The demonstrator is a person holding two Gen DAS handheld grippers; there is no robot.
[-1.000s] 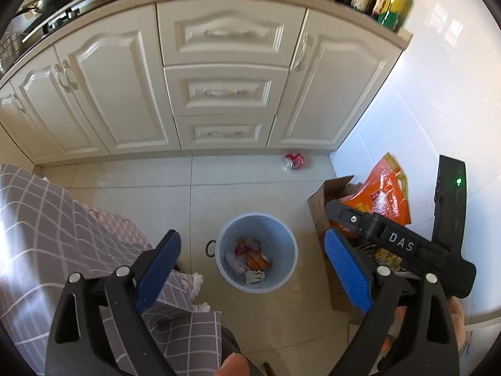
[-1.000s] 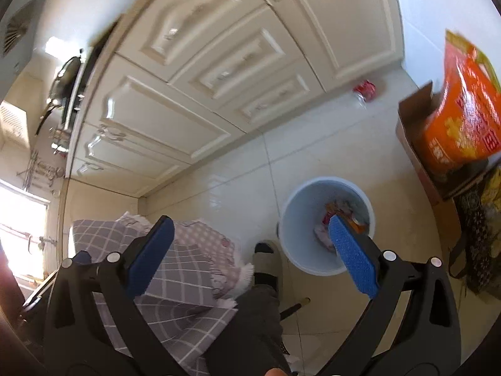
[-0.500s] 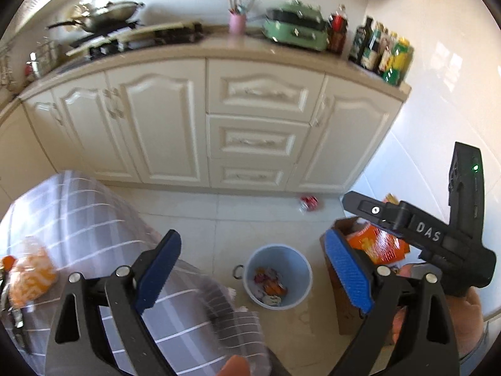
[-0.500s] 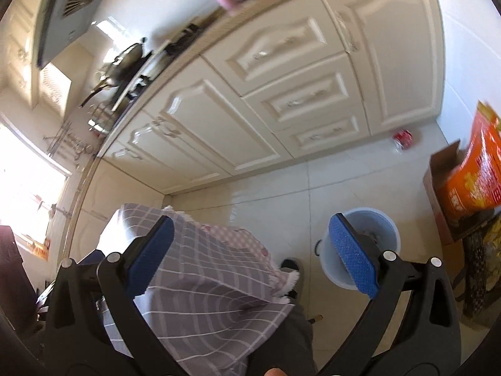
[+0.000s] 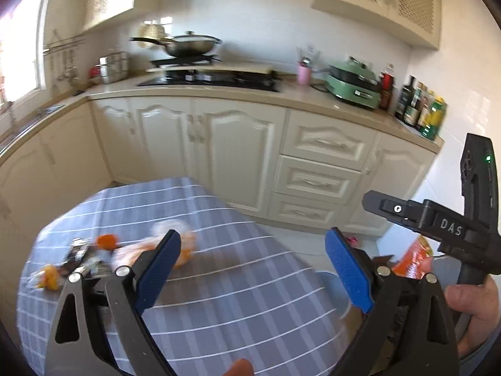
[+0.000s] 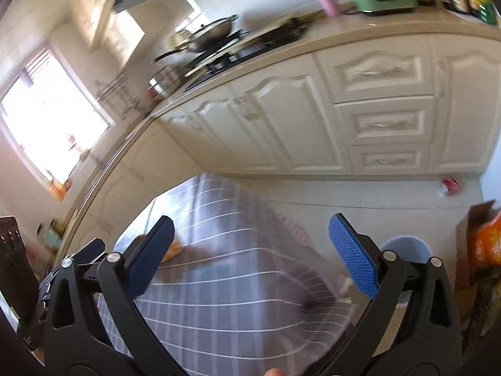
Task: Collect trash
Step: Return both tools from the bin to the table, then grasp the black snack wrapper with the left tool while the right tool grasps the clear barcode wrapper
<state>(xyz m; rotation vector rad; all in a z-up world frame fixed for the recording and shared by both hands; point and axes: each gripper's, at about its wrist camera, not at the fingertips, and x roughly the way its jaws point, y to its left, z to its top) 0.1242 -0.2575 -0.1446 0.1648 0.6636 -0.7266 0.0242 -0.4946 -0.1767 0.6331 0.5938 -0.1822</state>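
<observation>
Trash lies on the grey checked tablecloth: an orange-and-clear wrapper, a dark wrapper and orange scraps at the left. My left gripper is open and empty above the table, right of the trash. My right gripper is open and empty over the tablecloth; an orange wrapper shows behind its left finger. The pale blue bin stands on the floor to the right, mostly hidden in the left wrist view.
Cream kitchen cabinets run behind the table. A red crumpled piece lies on the floor by the cabinets. A cardboard box with an orange bag stands at the right wall. My right gripper's body shows in the left wrist view.
Both cameras have swung up from the floor and bin to the table. The table trash has come into view. Both grippers stay open.
</observation>
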